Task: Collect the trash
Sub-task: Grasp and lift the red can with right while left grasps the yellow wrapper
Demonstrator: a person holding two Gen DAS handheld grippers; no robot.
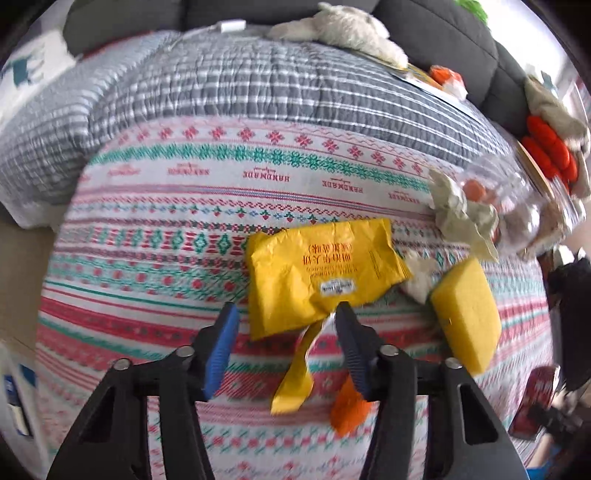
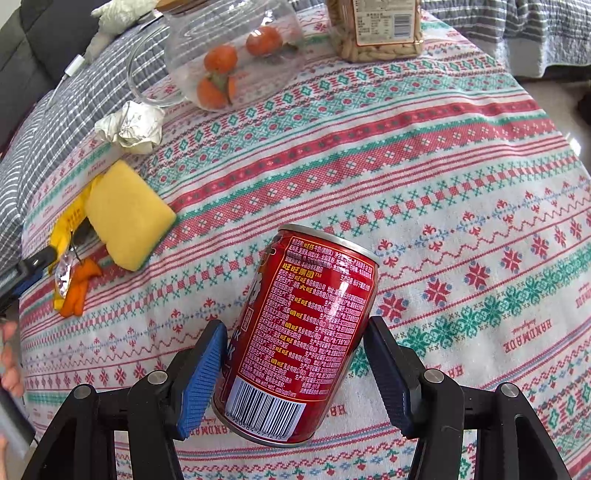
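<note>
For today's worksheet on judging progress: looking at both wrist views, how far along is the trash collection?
Nothing looks collected yet; no bin is in view. In hand: the right gripper has the red can between its jaws, though the right pad looks slightly clear of it. The left gripper, jaws open, is at the yellow wrapper. Left: the crumpled paper, orange peel and torn wrapper strip on the tablecloth.

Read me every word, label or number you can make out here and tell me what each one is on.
"HANDMADE": tablecloth, repeated along its bands.
"旺旺", repeated in yellow: red can.
Can's fine print and barcode digits: too small to read.
Yellow wrapper: red characters, upside down and blurred.
Snack jar label: too small.
</note>
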